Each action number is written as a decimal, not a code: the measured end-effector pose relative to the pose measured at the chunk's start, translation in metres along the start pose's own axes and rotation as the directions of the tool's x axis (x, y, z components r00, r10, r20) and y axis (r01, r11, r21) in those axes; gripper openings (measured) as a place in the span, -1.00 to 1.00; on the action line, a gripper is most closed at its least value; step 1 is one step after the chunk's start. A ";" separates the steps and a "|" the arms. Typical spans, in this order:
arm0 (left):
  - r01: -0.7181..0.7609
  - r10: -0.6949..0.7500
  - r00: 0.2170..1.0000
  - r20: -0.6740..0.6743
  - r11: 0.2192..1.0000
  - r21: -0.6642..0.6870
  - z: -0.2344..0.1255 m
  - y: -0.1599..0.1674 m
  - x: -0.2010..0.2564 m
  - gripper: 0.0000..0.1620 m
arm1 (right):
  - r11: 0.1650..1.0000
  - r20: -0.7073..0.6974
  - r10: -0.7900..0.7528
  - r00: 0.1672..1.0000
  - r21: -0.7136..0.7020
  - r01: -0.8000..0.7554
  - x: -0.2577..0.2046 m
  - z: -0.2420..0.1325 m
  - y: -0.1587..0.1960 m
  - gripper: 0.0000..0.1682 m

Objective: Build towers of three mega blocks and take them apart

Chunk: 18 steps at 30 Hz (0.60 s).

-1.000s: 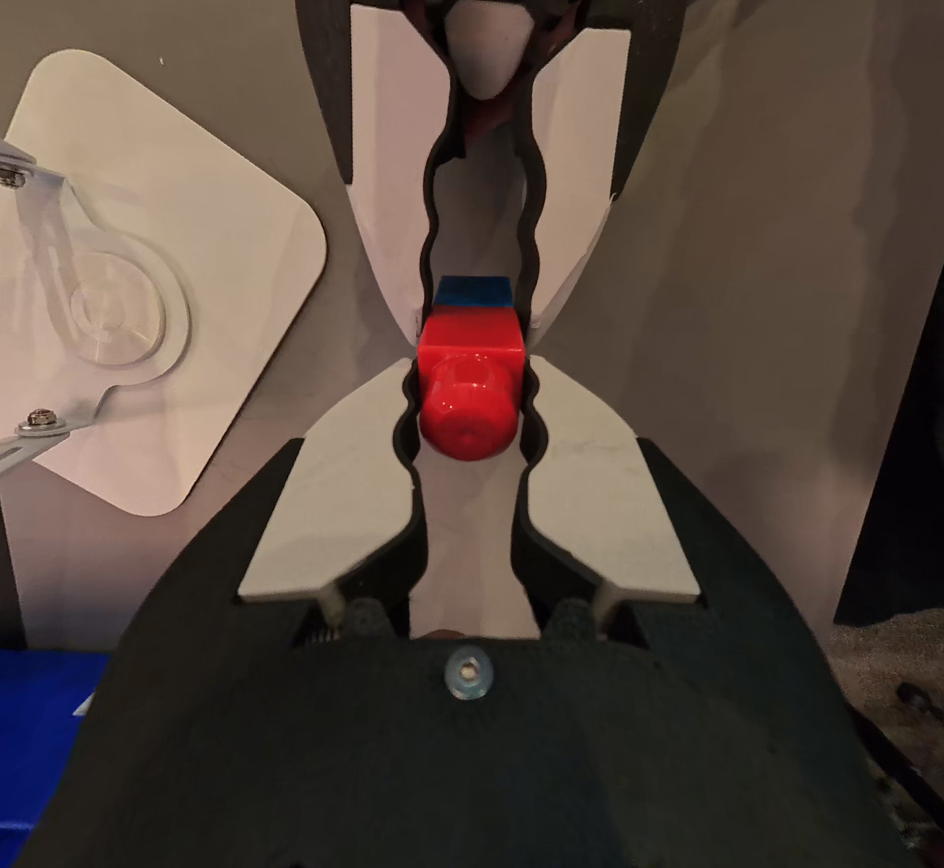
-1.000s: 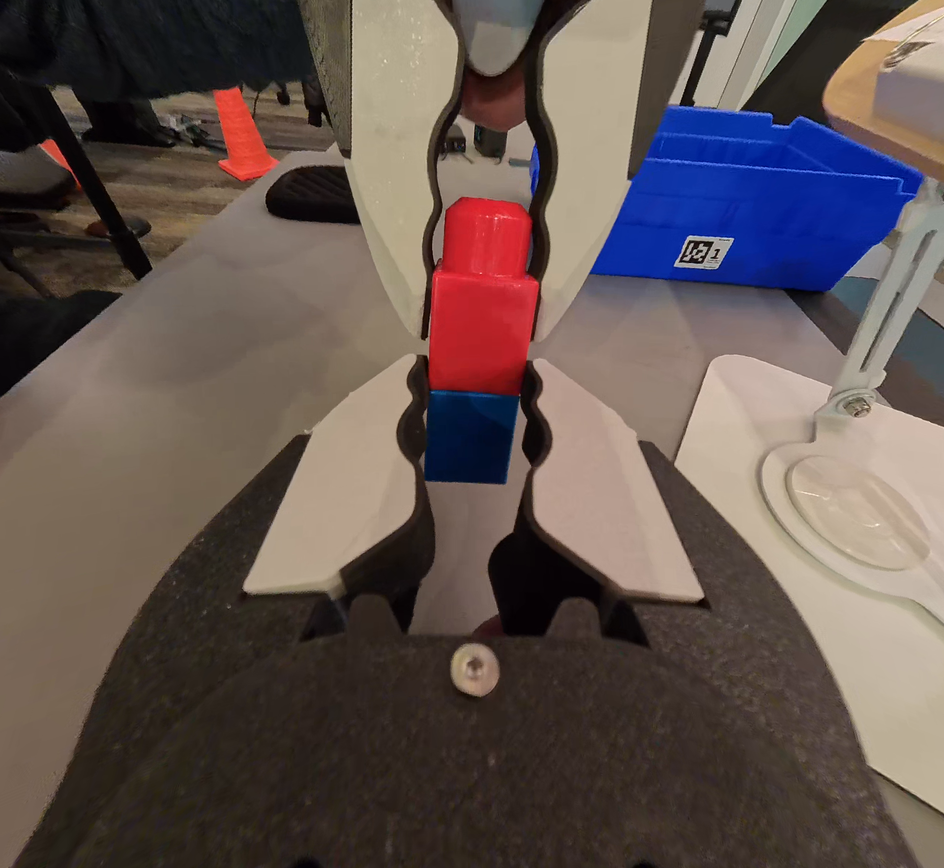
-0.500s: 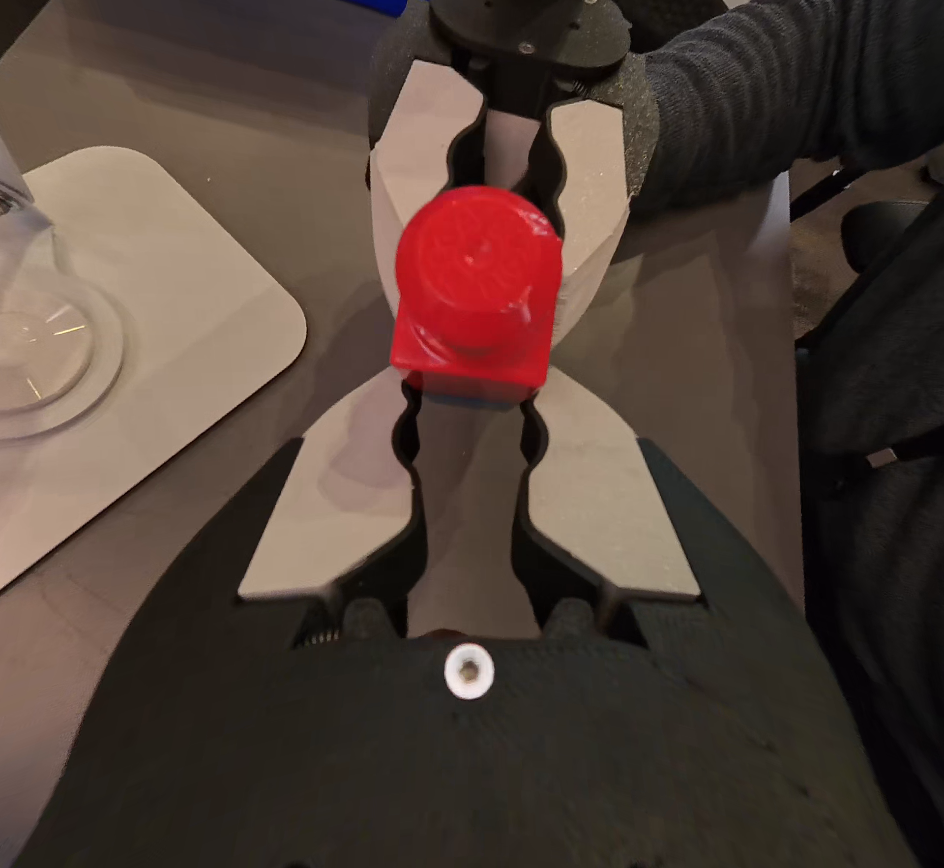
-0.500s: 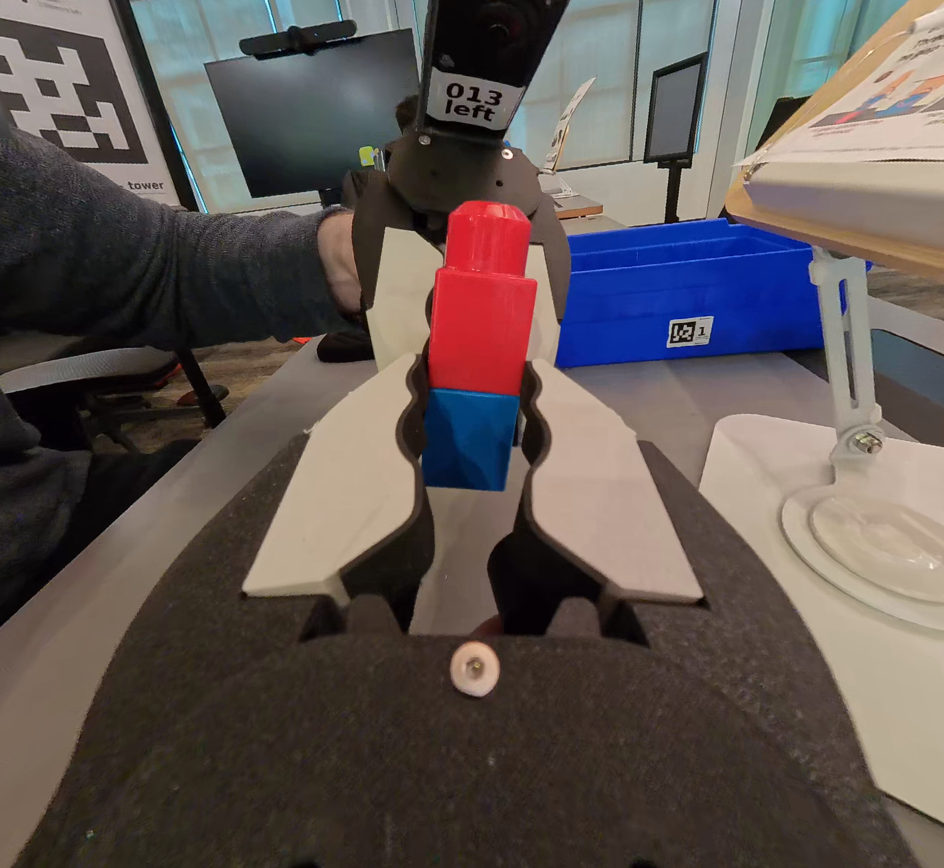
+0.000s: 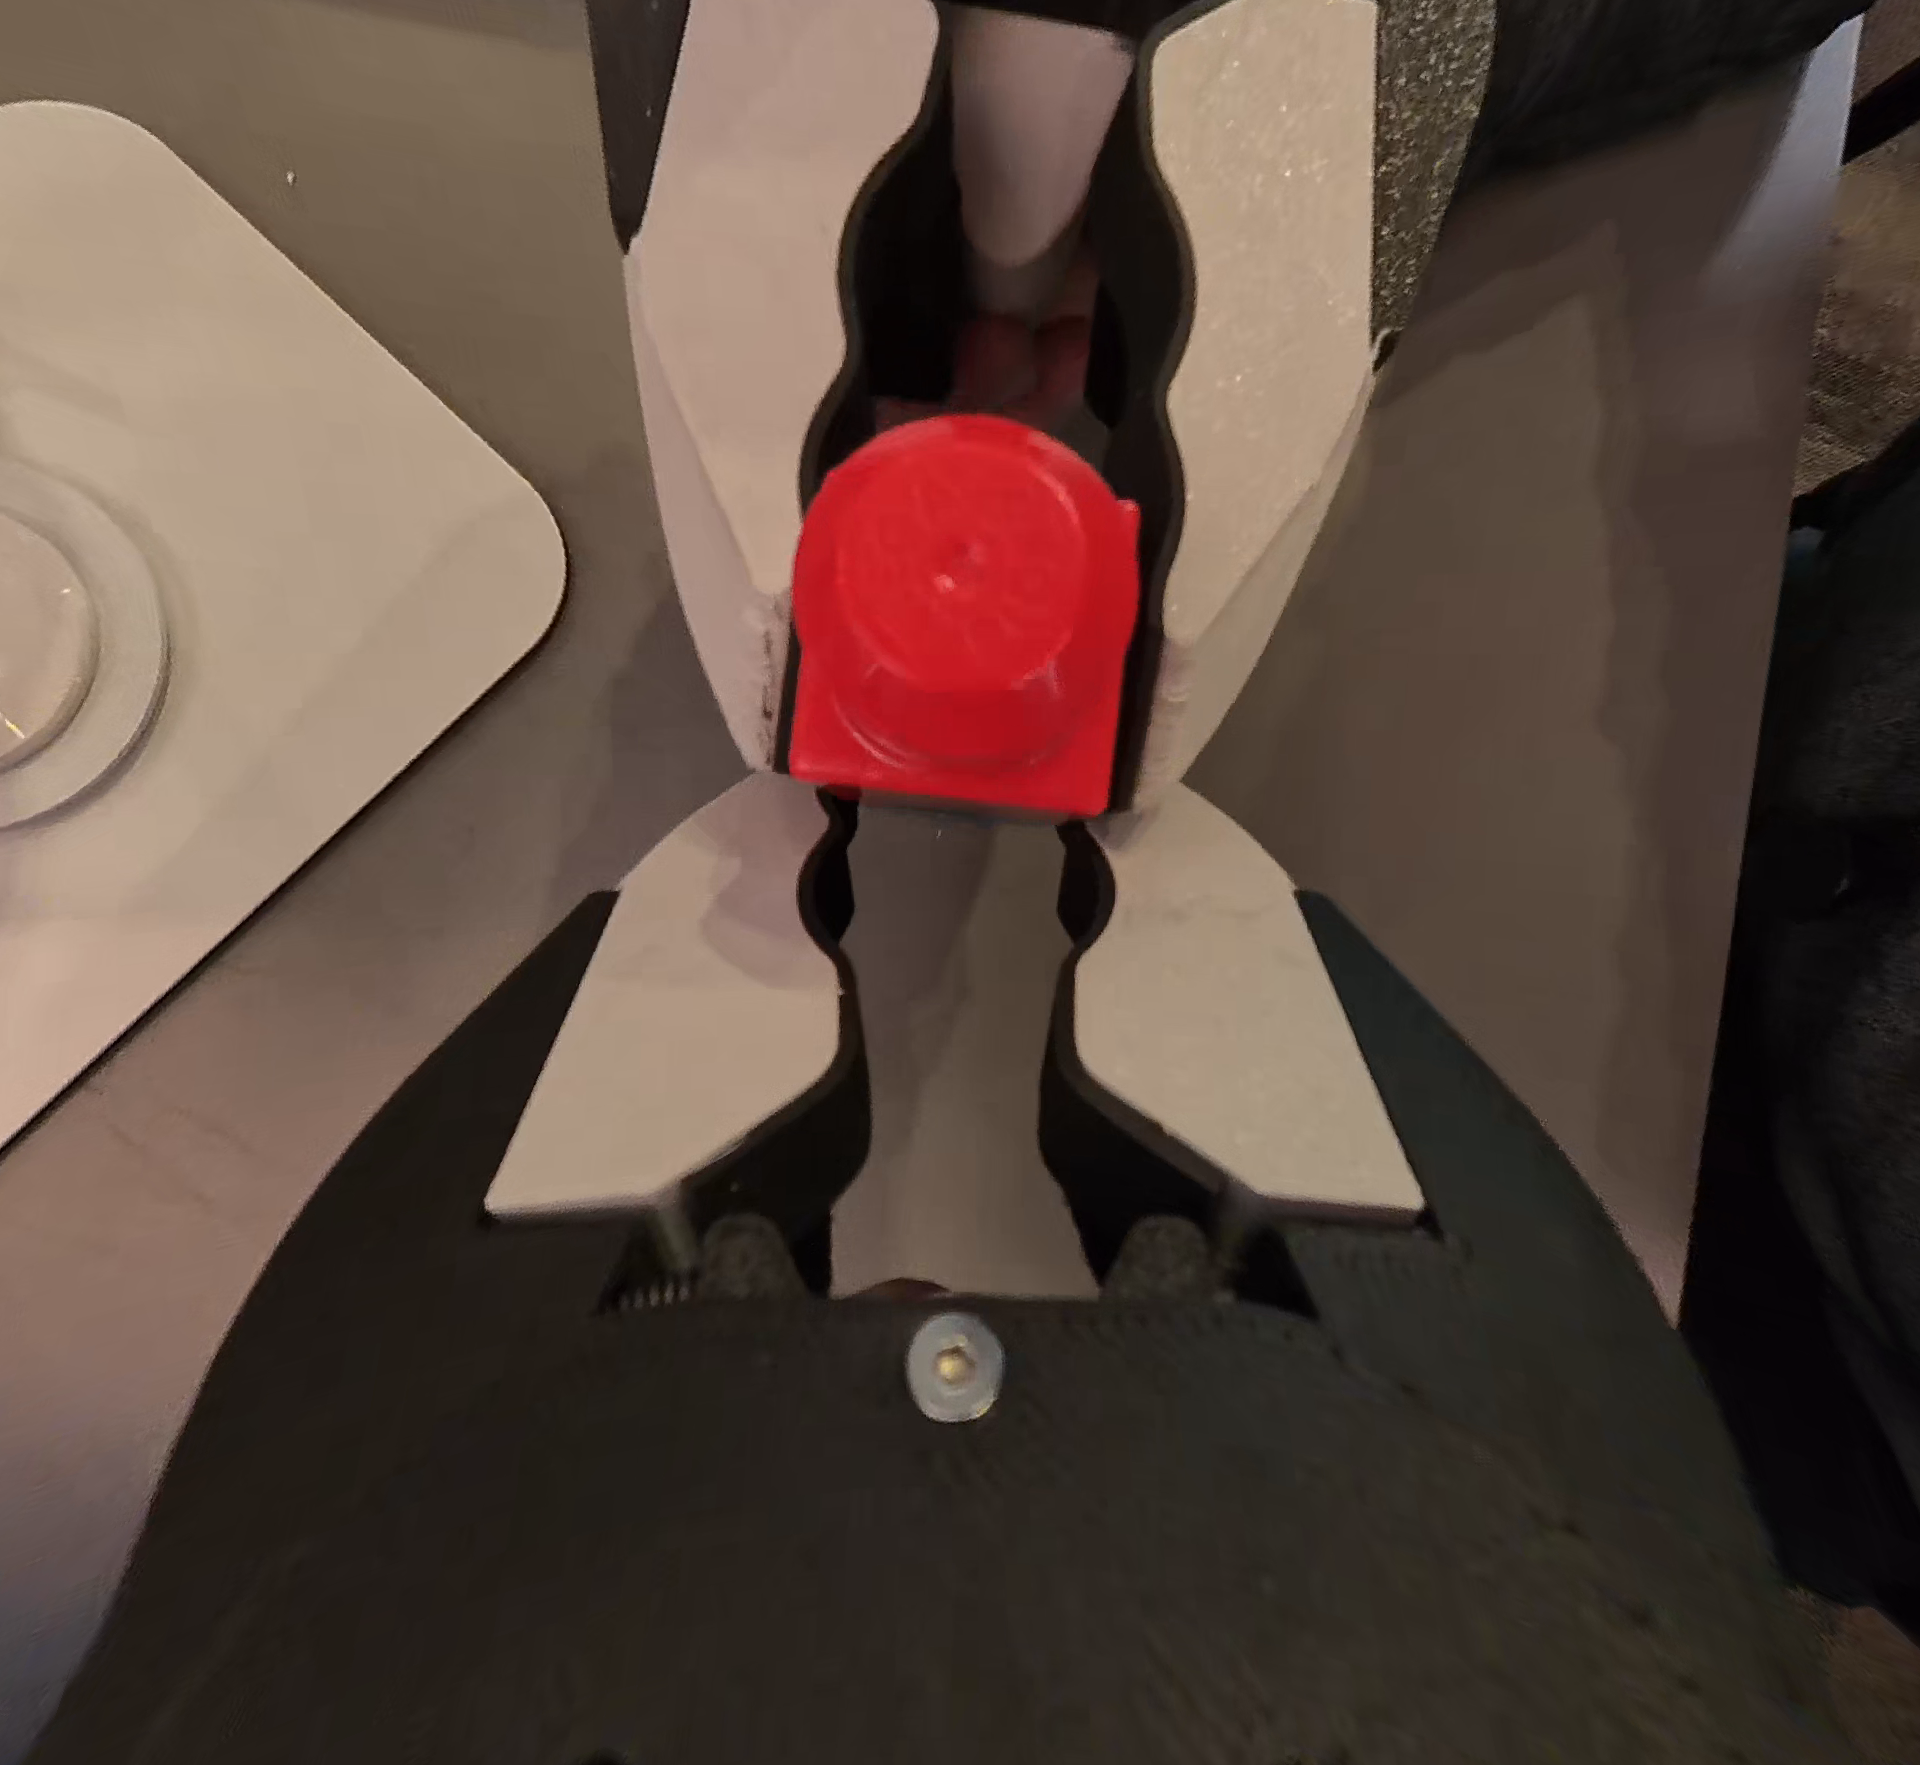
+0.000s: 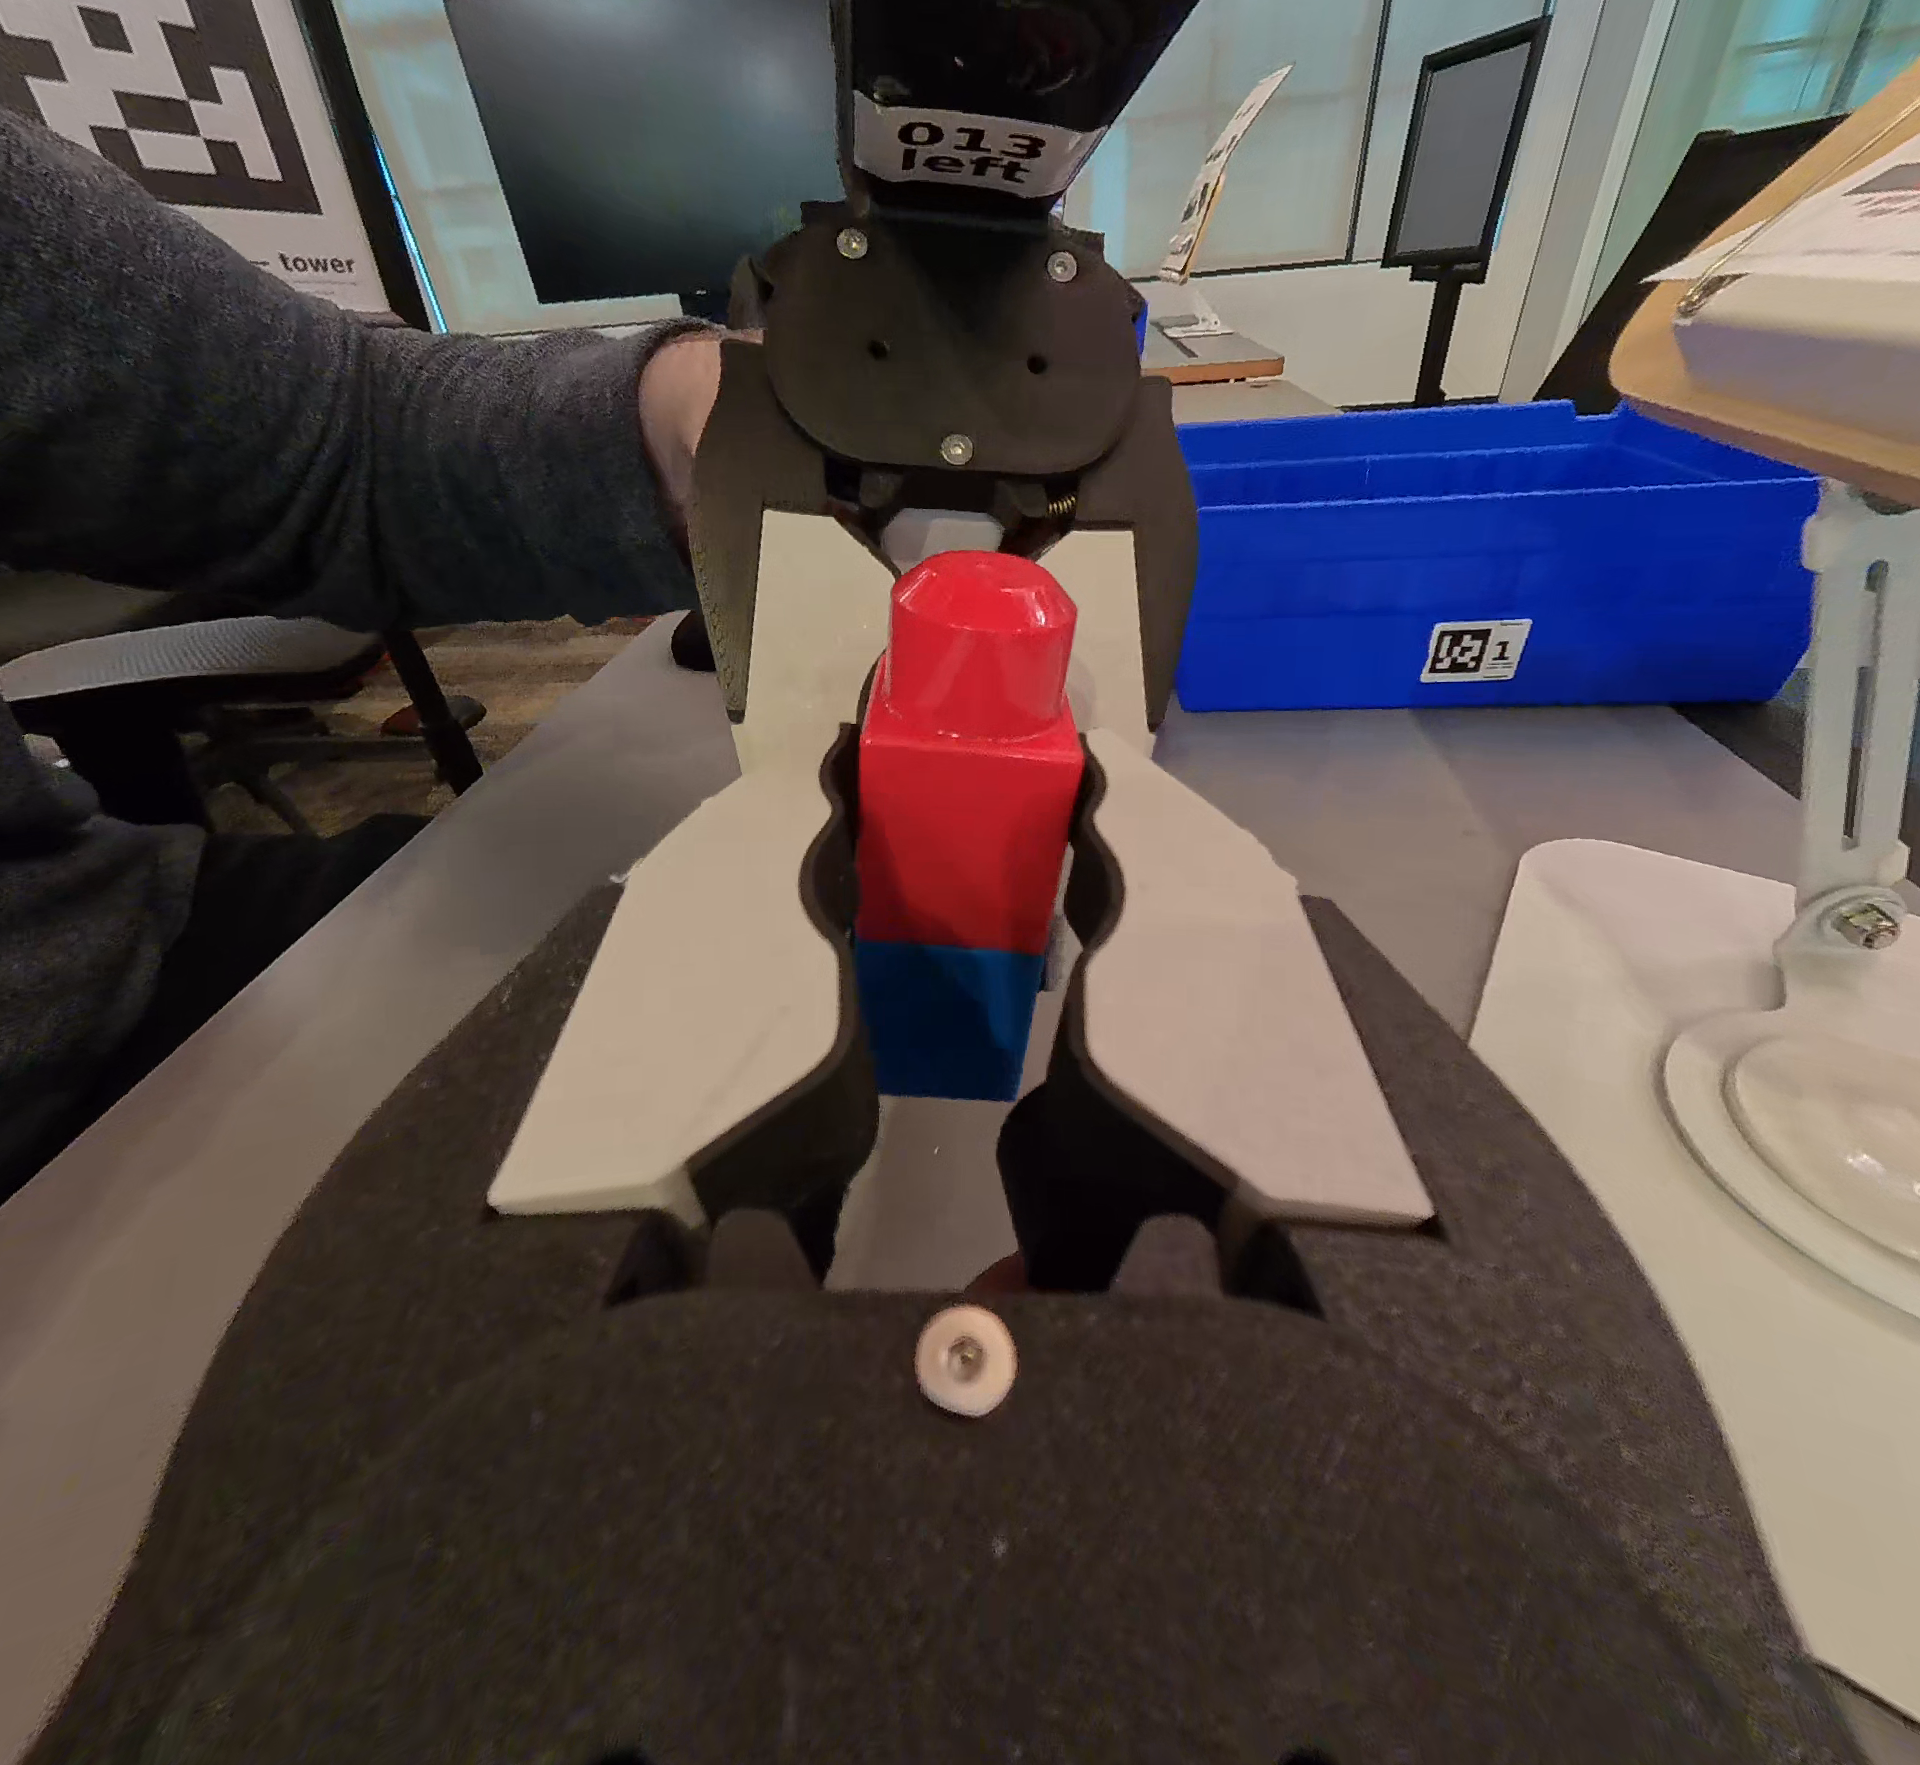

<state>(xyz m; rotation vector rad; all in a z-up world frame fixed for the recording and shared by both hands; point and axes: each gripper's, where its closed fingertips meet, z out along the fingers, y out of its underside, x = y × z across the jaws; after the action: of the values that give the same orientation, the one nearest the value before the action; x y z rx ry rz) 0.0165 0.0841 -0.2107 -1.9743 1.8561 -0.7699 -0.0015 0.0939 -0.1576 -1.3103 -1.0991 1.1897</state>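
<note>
A red block (image 6: pixel 961 832) sits stacked on a blue block (image 6: pixel 951 1019). My right gripper (image 6: pixel 961 759) is shut on this stack, with its fingers along both sides. In the left wrist view I look straight down on the red block's stud (image 5: pixel 956 593), which sits between the right gripper's fingers (image 5: pixel 727 365). My left gripper (image 5: pixel 951 816) points down just beside the stack. Its jaws stand a block's width apart and only the table shows between them. Its black body (image 6: pixel 935 365) hangs behind the stud in the right wrist view. Whether the stack rests on the table is hidden.
A blue bin (image 6: pixel 1455 552) stands at the back right of the grey table (image 6: pixel 312 1040). A white pad with a clear stand base (image 6: pixel 1662 1040) lies to the right; it also shows in the left wrist view (image 5: pixel 260 572). A person's grey sleeve (image 6: pixel 260 427) reaches in from the left. My hands' fingertips stand some 5 centimeters from each other.
My left gripper let go of the red block and moved off behind the stack, now looking down on its stud. The stack sits deeper between my right gripper's fingers.
</note>
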 end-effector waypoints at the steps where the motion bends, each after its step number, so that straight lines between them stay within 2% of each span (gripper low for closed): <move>1: 0.004 -0.004 1.000 0.008 1.000 0.002 0.001 0.001 0.000 -0.55 | 1.000 0.000 0.000 1.000 -0.005 0.000 0.000 0.000 0.001 -0.57; 3: 0.024 -0.024 1.000 0.006 0.999 0.026 -0.002 0.002 0.001 -0.55 | 1.000 0.007 0.010 1.000 0.007 -0.010 -0.001 0.000 0.001 -0.57; 5: 0.051 -0.052 0.999 0.013 0.997 0.062 -0.011 0.003 0.000 -0.42 | 1.000 0.003 0.011 1.000 0.019 -0.011 0.000 -0.002 -0.001 -0.57; 8: 0.068 -0.077 0.993 0.088 0.993 0.100 -0.038 0.013 -0.009 -0.38 | 1.000 -0.004 0.018 1.000 0.016 -0.018 0.004 -0.004 0.002 -0.56; 12: 0.099 -0.124 0.953 0.275 0.990 0.105 -0.100 0.045 -0.038 -0.39 | 1.000 -0.007 0.027 1.000 0.006 -0.027 0.007 -0.005 0.008 -0.56; 15: 0.139 -0.161 0.889 0.428 0.987 0.083 -0.155 0.076 -0.071 -0.44 | 0.999 -0.009 0.034 0.999 0.001 -0.034 0.009 -0.005 0.011 -0.56; 18: 0.222 -0.218 0.824 0.523 0.973 0.055 -0.198 0.114 -0.102 -0.45 | 0.999 -0.010 0.037 0.999 -0.007 -0.037 0.010 -0.005 0.013 -0.56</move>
<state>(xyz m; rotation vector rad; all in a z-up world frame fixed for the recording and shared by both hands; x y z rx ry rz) -0.1930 0.1980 -0.1338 -2.1517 1.3237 -0.2244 0.0044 0.1025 -0.1714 -1.3457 -1.0768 1.2067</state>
